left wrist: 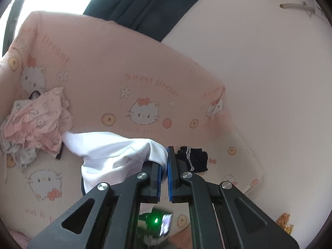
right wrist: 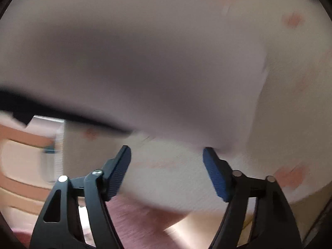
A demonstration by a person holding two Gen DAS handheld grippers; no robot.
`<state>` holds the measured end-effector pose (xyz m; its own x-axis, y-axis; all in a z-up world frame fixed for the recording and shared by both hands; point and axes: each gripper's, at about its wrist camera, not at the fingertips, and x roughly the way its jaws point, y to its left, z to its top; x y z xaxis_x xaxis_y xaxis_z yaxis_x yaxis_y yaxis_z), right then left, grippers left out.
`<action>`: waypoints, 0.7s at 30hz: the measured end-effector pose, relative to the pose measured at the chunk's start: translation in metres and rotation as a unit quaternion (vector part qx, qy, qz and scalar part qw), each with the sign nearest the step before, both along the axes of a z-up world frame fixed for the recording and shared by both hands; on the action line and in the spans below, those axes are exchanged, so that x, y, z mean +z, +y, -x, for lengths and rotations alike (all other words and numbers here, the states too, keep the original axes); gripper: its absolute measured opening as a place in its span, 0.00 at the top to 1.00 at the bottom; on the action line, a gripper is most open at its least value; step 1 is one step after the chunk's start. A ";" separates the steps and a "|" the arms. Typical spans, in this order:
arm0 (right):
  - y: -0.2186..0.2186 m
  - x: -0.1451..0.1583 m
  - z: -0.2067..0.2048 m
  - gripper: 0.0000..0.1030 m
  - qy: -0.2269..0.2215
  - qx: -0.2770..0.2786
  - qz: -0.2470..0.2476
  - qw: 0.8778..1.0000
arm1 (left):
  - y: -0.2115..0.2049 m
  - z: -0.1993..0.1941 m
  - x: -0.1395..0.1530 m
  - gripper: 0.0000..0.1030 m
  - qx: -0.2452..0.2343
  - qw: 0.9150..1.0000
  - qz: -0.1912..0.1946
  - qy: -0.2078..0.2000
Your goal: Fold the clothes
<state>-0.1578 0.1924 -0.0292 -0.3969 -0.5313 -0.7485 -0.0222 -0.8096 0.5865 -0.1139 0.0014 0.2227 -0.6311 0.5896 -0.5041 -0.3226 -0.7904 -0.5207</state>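
Observation:
In the left wrist view, a white garment [left wrist: 112, 151] lies bunched on the pink cat-print sheet [left wrist: 116, 66]. My left gripper [left wrist: 165, 162] is shut on a fold of it, and cloth drapes over the left finger. The right wrist view is blurred. There the same white garment [right wrist: 145, 62] fills the upper part as a pale mass. My right gripper [right wrist: 167, 151] stands open just below its lower edge, with only the sheet [right wrist: 166, 176] showing between the blue pads [right wrist: 215, 176]. The right pad's tip is close to the cloth's edge; I cannot tell whether they touch.
A heap of pink printed clothes [left wrist: 39, 124] lies at the left. A small dark folded item with white stripes [left wrist: 193, 158] sits right of the gripper. A dark curtain [left wrist: 145, 4] and a white wall [left wrist: 259, 62] stand behind.

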 end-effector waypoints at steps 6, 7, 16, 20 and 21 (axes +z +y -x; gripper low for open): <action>0.089 0.006 0.019 0.42 0.010 -0.136 -0.019 0.990 | -0.027 -0.011 -0.047 0.96 0.016 0.999 -0.006 -0.046; 0.102 0.008 0.019 0.42 0.016 -0.147 -0.025 0.989 | -0.032 -0.011 -0.059 0.95 0.023 0.998 -0.005 -0.058; 0.155 -0.020 -0.006 0.38 -0.077 -0.120 -0.023 0.989 | -0.100 -0.001 -0.209 0.95 0.121 0.967 -0.034 -0.220; 0.120 -0.049 -0.015 0.38 -0.157 0.004 0.011 0.988 | -0.114 -0.009 -0.237 0.95 0.132 0.960 -0.045 -0.244; 0.117 -0.053 -0.019 0.37 -0.159 -0.006 -0.006 0.987 | -0.116 -0.011 -0.240 0.95 0.131 0.959 -0.044 -0.246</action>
